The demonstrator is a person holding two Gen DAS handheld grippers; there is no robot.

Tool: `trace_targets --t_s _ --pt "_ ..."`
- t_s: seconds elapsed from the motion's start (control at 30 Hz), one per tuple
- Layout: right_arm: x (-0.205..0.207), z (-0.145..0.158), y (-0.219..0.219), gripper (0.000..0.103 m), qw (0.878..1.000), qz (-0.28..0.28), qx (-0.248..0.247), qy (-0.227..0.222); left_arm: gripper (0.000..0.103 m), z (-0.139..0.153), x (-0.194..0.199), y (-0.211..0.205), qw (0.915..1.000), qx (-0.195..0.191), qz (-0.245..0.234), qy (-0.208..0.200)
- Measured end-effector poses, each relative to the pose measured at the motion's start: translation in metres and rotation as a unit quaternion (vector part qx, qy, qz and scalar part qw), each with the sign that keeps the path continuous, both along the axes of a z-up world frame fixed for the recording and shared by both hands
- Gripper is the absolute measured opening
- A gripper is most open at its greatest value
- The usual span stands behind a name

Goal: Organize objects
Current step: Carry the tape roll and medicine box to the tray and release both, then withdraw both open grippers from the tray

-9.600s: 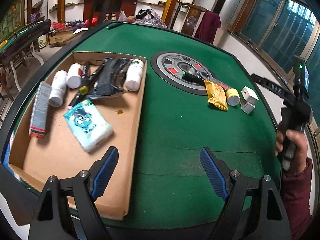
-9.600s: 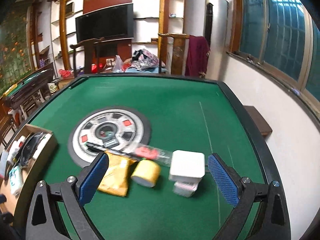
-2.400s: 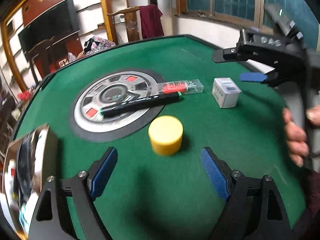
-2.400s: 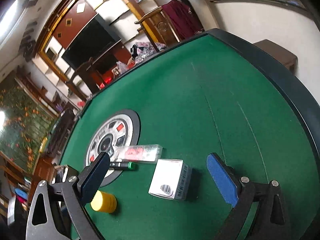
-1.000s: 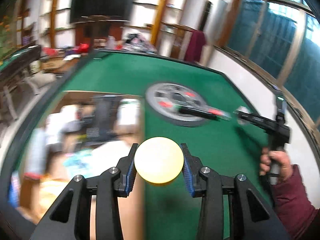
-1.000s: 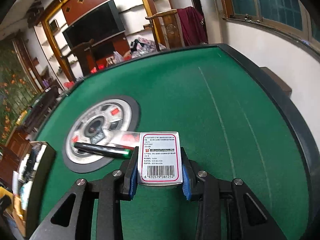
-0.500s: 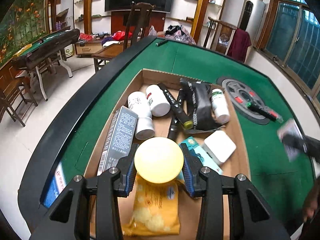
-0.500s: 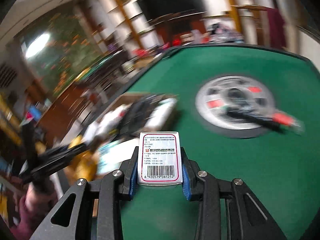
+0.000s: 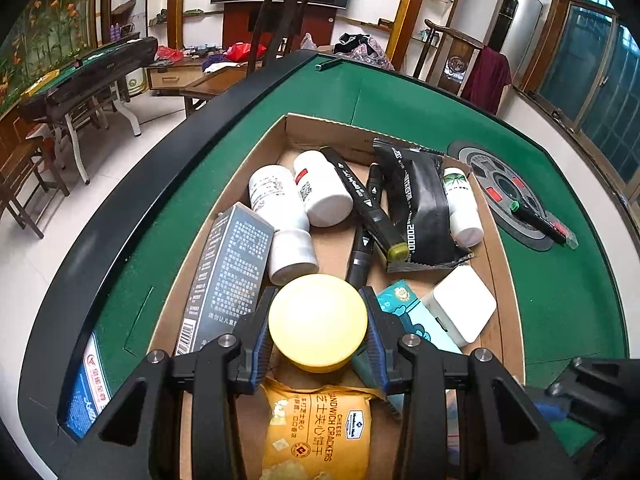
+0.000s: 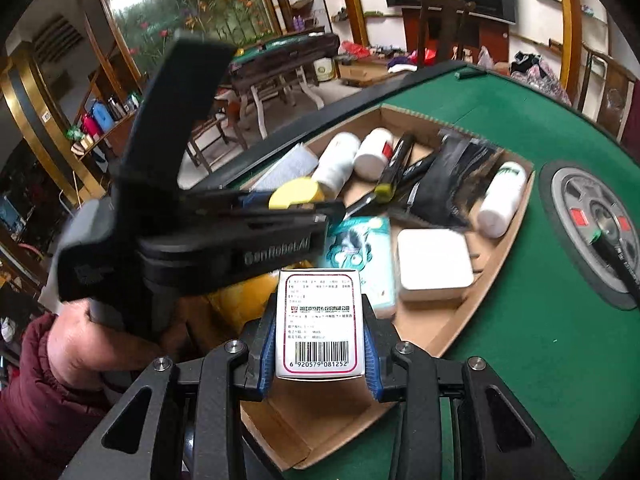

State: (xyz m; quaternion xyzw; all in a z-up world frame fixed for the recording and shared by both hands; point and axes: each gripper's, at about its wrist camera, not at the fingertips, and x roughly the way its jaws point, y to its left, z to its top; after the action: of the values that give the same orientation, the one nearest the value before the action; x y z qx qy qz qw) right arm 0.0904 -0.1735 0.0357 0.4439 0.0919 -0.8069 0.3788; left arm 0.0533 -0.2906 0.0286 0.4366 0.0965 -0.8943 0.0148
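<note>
Right now my left gripper [image 9: 318, 330] is clamped on a yellow tub [image 9: 318, 322], round, smooth pale lid facing the cam, held over the near end of the box [image 9: 304, 128] on the green bench [image 9: 560, 300]. My right gripper [image 10: 320, 334] is clamped on a white carton [image 10: 320, 322] w/ pink border, small print & barcode, above the box's near corner.

Box holds three white bottles, two black markers, a black pouch [image 9: 420, 204], a dark carton [image 9: 232, 272], a teal tissue pack [image 9: 412, 312], a white case [image 9: 460, 308] & a cracker bag [image 9: 320, 428].

Cracker bag is partly under my left gripper; tissue pack half covered. Right-cam view is motion-blurred, so labels there can't be read. Left hand [image 10: 84, 340] & sleeve show only at the frame edge.
</note>
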Motion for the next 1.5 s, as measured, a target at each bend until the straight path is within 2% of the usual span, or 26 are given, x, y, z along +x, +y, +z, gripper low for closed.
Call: trace_targets --t_s 0.3,0.37,0.43,0.57,0.63,0.73,1.03,1.27,1.5 --pt "0.011 -0.014 -0.015 0.039 0.998 0.016 0.049 0.025 0.039 0.004 -0.003 -0.001 0.9999 0.009 0.000 0.006" --pt "0.010 -0.016 -0.016 0.039 0.998 0.018 0.051 0.023 0.042 0.006 -0.002 -0.002 0.9999 0.011 0.002 0.008" --pt "0.009 -0.018 -0.016 0.040 0.998 0.018 0.053 0.025 0.052 0.009 -0.001 -0.003 0.9997 0.021 0.003 0.012" --pt "0.010 -0.019 -0.017 0.041 0.997 0.019 0.061 0.032 0.063 0.016 0.002 -0.002 0.9991 0.034 0.005 0.023" --pt "0.011 -0.019 -0.016 0.050 0.997 0.018 0.062 0.037 0.073 0.024 0.007 -0.001 0.9987 0.035 0.008 0.036" --pt "0.013 -0.015 -0.011 0.068 0.997 0.022 0.056 0.047 0.079 0.035 0.013 0.000 0.9977 0.045 0.008 0.051" --pt "0.008 0.012 0.019 0.084 0.995 -0.021 0.035 0.093 0.084 0.064 0.038 0.002 0.9943 0.061 0.016 0.086" --pt "0.002 0.019 0.058 0.086 0.992 -0.072 0.030 0.101 0.087 0.078 0.053 0.019 0.9929 0.065 0.003 0.100" --pt "0.001 0.026 0.093 0.087 0.988 -0.107 0.020 0.106 0.087 0.081 0.052 0.046 0.9937 0.059 -0.017 0.094"
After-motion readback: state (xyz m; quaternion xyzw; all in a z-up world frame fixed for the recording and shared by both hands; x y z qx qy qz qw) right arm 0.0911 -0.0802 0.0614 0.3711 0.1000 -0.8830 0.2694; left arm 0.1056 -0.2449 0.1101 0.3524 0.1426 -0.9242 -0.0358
